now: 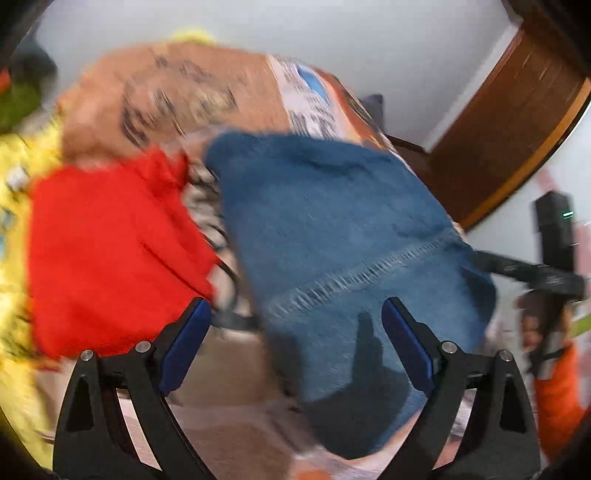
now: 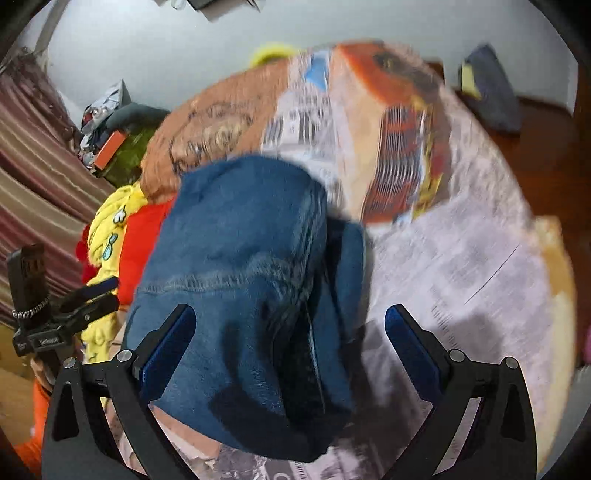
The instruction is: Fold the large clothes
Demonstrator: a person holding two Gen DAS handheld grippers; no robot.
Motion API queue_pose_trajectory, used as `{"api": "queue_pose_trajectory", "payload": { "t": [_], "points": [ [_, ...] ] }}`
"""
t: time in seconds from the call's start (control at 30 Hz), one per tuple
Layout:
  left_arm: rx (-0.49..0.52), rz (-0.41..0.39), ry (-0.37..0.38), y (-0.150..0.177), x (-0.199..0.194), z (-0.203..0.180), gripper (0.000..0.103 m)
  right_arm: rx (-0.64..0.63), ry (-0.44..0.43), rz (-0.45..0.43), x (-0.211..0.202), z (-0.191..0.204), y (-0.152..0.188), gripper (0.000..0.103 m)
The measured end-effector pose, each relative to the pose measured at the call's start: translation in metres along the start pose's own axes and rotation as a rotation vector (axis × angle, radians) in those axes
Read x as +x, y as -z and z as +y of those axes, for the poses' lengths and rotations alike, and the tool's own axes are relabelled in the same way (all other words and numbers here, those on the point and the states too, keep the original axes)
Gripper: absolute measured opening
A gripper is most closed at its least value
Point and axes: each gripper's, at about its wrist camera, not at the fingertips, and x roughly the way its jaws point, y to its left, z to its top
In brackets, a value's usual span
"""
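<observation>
Jeans [image 1: 332, 229] lay bunched on the printed bedspread [image 2: 461, 266], with both pairs of tongs spread wide above them and gripping nothing.

Left tongs [image 1: 295, 314] hung released over the stitched seam of the denim, blue pads [image 1: 184, 343] well apart, one over the edge of a red garment [image 1: 110, 251] and the other over the blue cloth. Right tongs [image 2: 290, 317] stood just as wide, one pad [image 2: 166, 354] over the denim and the other over the bare bedspread. From the right wrist view the jeans were folded into a thick heap near the bed's middle, touching the red garment. Beyond that garment sat a yellow cloth [image 2: 107, 229] with cartoon eyes. Striped curtains [image 2: 33, 177] hung further out, under a pale wall [image 1: 258, 26]. Both views were blurred.
</observation>
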Motion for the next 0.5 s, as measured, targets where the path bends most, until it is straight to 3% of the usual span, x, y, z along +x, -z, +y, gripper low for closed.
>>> {"api": "queue_pose_trajectory", "payload": {
  "t": [0.1,0.27,0.37,0.5],
  "points": [
    [-0.055,0.058,0.035,0.002,0.023,0.007,0.094,0.070,-0.042,0.095,0.027,-0.017,-0.001,0.101],
    [-0.223,0.134,0.216,-0.002,0.056,0.028,0.094,0.171,-0.171,0.175,0.051,-0.035,-0.004,0.101],
    [-0.250,0.161,0.228,-0.003,0.072,0.030,0.095,0.160,-0.200,0.180,0.059,-0.033,-0.005,0.101],
    [-0.223,0.150,0.233,-0.007,0.076,0.024,0.095,0.093,-0.214,0.183,0.062,-0.021,-0.009,0.089]
  ]
}}
